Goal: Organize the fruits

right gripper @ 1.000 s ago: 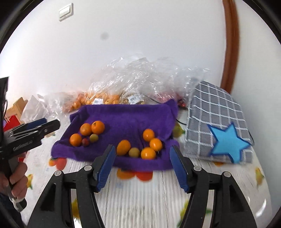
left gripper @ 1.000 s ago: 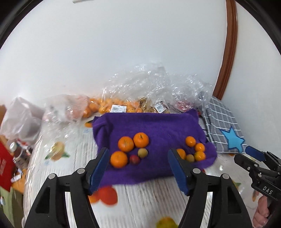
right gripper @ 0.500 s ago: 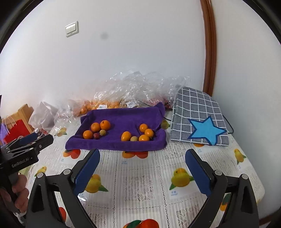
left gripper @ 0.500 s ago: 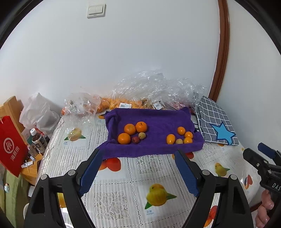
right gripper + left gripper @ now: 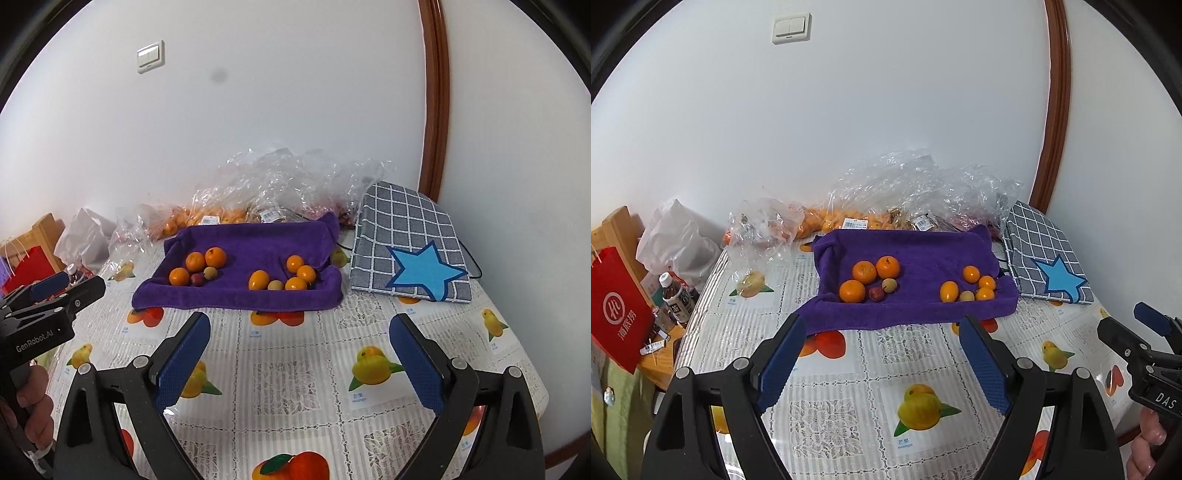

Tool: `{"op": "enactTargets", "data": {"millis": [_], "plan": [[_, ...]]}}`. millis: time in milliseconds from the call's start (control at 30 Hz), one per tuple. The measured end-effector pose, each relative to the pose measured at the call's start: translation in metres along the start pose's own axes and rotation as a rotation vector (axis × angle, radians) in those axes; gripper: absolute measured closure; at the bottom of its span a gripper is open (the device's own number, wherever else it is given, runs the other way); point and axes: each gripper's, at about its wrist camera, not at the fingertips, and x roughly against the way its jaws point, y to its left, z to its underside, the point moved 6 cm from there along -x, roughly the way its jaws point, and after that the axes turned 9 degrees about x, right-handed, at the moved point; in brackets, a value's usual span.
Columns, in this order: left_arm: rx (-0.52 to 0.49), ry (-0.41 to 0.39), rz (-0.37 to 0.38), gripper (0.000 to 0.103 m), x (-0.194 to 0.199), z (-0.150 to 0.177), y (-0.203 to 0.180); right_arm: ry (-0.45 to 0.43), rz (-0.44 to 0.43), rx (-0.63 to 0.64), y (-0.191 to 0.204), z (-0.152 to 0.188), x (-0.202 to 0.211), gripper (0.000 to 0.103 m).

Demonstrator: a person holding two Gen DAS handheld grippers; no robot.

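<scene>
A purple towel [image 5: 923,258] [image 5: 258,251] lies on the table and holds two groups of fruit. The left group has three oranges [image 5: 864,272] [image 5: 195,261], a small red fruit [image 5: 876,294] and a pale green one [image 5: 889,284]. The right group has several small orange fruits [image 5: 971,274] [image 5: 295,264] and a pale one [image 5: 966,296]. My left gripper [image 5: 882,354] is open and empty, well short of the towel. My right gripper [image 5: 299,356] is open and empty, also short of it.
Clear plastic bags of fruit [image 5: 923,199] [image 5: 280,184] lie behind the towel by the wall. A grey checked cloth with a blue star [image 5: 1045,258] [image 5: 406,251] lies to the right. A red paper bag [image 5: 617,302] and bottles [image 5: 677,302] stand off the table's left edge.
Both grippers have pulled back and up from the towel, so more of the table shows. Both stay open and empty. The fruit has not moved.
</scene>
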Motion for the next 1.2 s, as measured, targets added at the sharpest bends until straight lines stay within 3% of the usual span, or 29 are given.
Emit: {"op": "enactTargets", "data": {"millis": [1200], "plan": [[0.024, -0.017, -0.014, 0.019, 0.0057, -0.0045, 0.006, -0.025, 0.004, -0.01, -0.0062, -0.0054, 0.0054, 0.006]]}}
